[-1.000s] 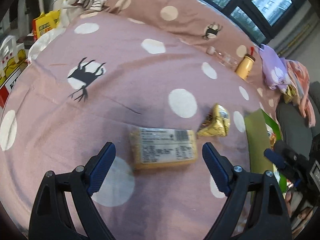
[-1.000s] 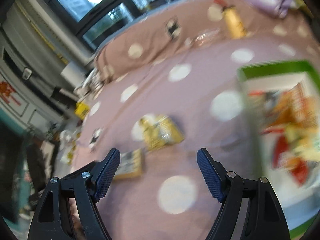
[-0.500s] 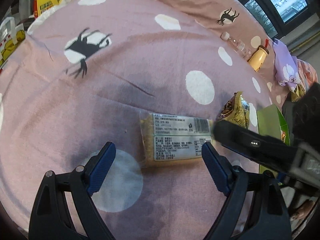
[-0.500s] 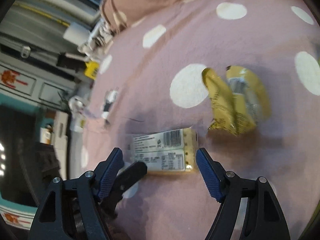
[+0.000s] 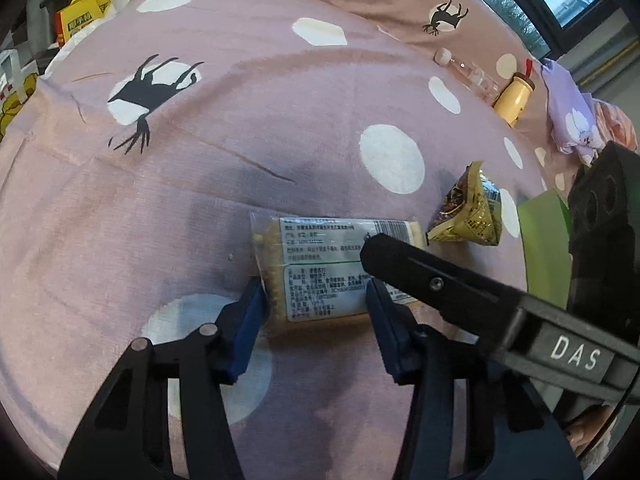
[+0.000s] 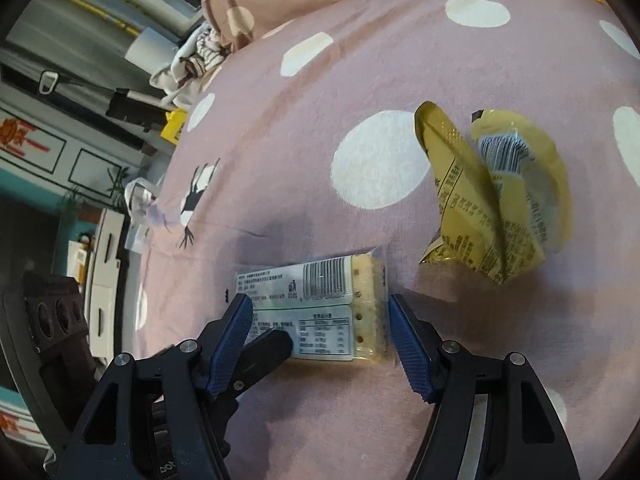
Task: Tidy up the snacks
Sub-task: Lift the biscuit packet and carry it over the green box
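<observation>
cracker pack [image 5: 320,268] lies flat, label side up, on the pink dotted bedspread [image 5: 200,184]; all positions below ref. this pack. left gripper [image 5: 316,312] sits at the pack's near end, blue pads [image 5: 250,320] drawn in against both long sides, so it pinches the pack. right gripper [image 6: 320,336] straddles the pack's other end, jaws spread a bit wider than the pack, one pad just beside the cracker edge, contact n/a to confirm. one right finger crosses above the pack in the left wrist view. gold snack pouch [image 6: 496,196] lies just beyond the pack's barcode end, apart from it. green box [image 5: 544,248] sits past the pouch. yellow bottle [image 5: 514,98] and clear bottle [image 5: 470,74] lie well apart, far side of the bedspread.
</observation>
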The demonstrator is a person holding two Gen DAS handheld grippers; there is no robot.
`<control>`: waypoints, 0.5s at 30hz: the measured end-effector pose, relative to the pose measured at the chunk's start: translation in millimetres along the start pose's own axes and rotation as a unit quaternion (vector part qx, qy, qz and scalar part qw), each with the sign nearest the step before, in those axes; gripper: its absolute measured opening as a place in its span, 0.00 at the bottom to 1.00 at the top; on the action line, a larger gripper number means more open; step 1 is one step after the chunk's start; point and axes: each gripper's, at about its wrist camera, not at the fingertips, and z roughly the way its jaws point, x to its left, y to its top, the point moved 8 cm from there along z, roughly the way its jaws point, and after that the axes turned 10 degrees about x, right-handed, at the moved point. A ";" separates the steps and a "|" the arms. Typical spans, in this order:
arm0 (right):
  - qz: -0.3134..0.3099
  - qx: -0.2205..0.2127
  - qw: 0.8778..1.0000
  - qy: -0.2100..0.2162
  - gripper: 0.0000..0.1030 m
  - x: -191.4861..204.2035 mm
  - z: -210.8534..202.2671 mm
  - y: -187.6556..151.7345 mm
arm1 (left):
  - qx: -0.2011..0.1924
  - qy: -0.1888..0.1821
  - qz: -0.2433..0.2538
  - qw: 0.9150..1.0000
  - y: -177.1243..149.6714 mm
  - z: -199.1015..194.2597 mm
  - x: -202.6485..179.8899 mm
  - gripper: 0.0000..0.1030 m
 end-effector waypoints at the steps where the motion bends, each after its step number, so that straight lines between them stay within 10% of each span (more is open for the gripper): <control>1: 0.000 -0.004 1.000 -0.001 0.69 -0.6 -1.3 -0.7 | -0.001 0.004 0.002 1.000 -0.3 -0.6 -0.1 0.49; 15: 0.012 -0.049 0.999 0.006 0.69 3.1 -30.6 -16.6 | -0.050 0.010 0.037 0.998 -12.3 -24.9 -25.0 0.45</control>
